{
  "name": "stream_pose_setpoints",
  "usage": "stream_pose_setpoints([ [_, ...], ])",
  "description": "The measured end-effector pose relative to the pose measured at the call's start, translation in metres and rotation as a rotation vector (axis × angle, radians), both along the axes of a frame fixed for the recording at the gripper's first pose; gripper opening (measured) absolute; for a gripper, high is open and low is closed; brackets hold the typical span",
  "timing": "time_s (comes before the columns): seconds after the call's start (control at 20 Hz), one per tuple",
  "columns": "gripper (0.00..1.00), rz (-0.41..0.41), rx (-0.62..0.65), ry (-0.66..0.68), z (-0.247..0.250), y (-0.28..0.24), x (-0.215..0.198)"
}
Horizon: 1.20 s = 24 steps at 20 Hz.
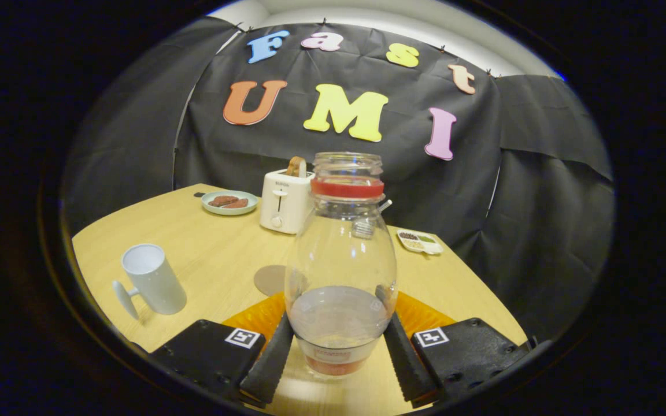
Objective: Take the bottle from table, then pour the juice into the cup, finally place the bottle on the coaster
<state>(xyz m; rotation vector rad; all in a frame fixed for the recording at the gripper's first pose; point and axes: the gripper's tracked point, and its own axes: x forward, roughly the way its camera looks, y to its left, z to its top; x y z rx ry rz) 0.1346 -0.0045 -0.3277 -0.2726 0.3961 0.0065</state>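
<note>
Tongs (339, 352) closed on bottle (341, 271), both fingers (269, 361) pressed against lower body. Bottle upright between fingers, clear, red ring at neck, uncapped, little liquid at bottom. Cup (152, 279) stood on worktop (211, 254), left of bottle, well apart. Coaster (270, 279) lay just beyond bottle, partly hidden behind it. Toaster (284, 200), plate (229, 203), small tray (420, 241) farther back.

The gripper view rides low on the gripper (337, 352), close above the table (217, 254), facing forward along both fingers pressed on the bottle (341, 260) toward the toaster (284, 201) and the booth's black cloth wall
</note>
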Motion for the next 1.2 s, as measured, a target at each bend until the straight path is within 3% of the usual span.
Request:
stream_pose_setpoints([
  [0.35, 0.82, 0.091, -0.26, -0.004, 0.012, 0.007, -0.005],
  [1.2, 0.83, 0.166, -0.634, -0.013, 0.04, 0.047, 0.003],
])
